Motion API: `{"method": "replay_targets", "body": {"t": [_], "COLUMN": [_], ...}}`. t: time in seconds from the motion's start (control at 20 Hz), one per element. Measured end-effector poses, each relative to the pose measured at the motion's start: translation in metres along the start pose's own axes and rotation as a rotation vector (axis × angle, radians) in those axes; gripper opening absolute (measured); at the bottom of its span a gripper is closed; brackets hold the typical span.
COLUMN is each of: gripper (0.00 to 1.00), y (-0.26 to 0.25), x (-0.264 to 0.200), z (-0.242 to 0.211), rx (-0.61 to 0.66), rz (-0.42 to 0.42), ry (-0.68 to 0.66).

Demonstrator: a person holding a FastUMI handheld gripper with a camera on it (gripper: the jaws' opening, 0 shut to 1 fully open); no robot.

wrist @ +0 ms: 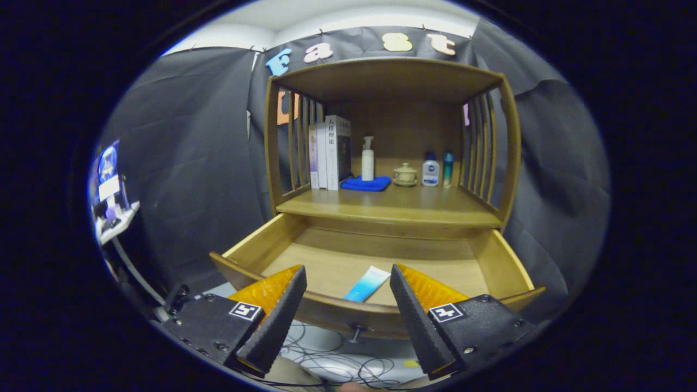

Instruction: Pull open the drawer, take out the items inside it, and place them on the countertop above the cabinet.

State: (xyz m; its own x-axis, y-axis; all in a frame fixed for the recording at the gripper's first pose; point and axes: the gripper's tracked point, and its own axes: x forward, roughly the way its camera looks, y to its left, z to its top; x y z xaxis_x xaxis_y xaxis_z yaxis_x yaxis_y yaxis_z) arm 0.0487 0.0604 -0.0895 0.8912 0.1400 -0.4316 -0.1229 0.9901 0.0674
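Light wooden drawer (493, 260) is pulled out below the wooden cabinet's countertop (392, 209); a flat blue-and-white squeeze tube (367, 283) lies on its floor near the front wall, tilted, white end pointing toward the back. Gripper (348, 280) spread wide, holding nothing, fingers hovering over the drawer's front edge with the tube in the gap between them. Small round knob (356, 330) shows under the drawer front.
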Motion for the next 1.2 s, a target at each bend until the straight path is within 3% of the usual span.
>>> {"method": "replay_targets", "body": {"t": [0.4,0.7,1.2], "gripper": [0.97,0.94,0.91], "y": [-0.024,-0.031,-0.038], "x": [0.065,0.103,0.138], "z": [-0.005,-0.061,-0.093], "rx": [0.019,0.162,0.320], "rz": [-0.053,-0.053,-0.147], "ry": [0.290,0.632,0.882]}}
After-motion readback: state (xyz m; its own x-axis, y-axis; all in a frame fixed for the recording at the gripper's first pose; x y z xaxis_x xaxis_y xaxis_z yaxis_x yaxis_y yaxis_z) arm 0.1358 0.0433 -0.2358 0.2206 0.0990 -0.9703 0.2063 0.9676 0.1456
